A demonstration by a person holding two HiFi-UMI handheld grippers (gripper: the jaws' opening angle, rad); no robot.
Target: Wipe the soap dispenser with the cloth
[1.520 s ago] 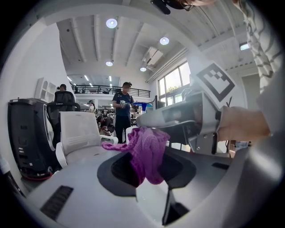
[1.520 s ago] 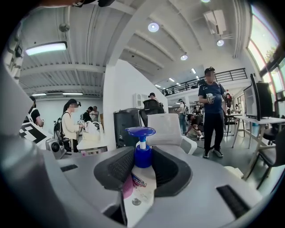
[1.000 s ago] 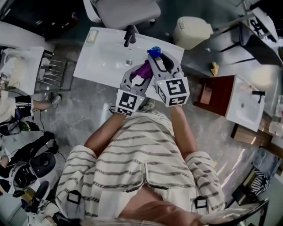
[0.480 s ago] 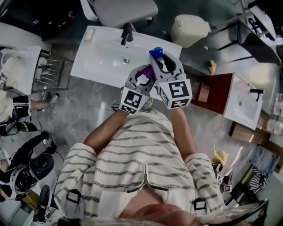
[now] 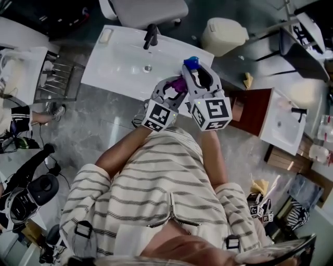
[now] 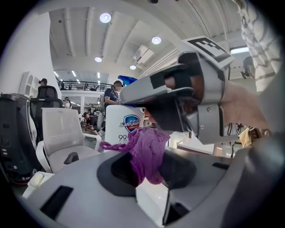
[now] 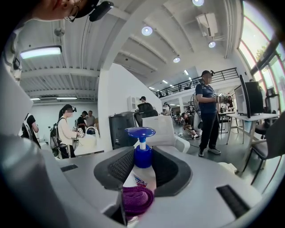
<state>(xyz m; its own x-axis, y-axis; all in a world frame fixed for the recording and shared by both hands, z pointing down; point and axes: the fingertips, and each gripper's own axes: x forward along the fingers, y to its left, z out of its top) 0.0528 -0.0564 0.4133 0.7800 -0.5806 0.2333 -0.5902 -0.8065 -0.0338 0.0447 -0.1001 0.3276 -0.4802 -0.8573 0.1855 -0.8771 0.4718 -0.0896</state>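
Note:
The soap dispenser [image 5: 191,63], a white bottle [image 7: 143,177] with a blue pump [image 7: 140,132], stands upright between the jaws of my right gripper [image 5: 201,74], which is shut on its body. My left gripper [image 5: 174,87] is shut on a bunched purple cloth [image 5: 180,83]. In the left gripper view the cloth [image 6: 149,151] hangs between the jaws, just in front of the bottle's label [image 6: 128,126]. In the right gripper view the cloth [image 7: 137,198] presses against the bottle's lower front. Both grippers are held over the near right corner of the white washbasin [image 5: 119,57].
A black tap [image 5: 151,36] stands at the basin's far edge, with a white chair [image 5: 148,10] behind it. A white bin [image 5: 225,34] sits to the right. A second basin on a brown cabinet [image 5: 260,111] is further right. A metal rack [image 5: 57,78] is at left. People stand around the room.
Both grippers, with the bottle and the cloth, have drifted a little to the right over the basin. The grips are unchanged and the cloth is still at the bottle.

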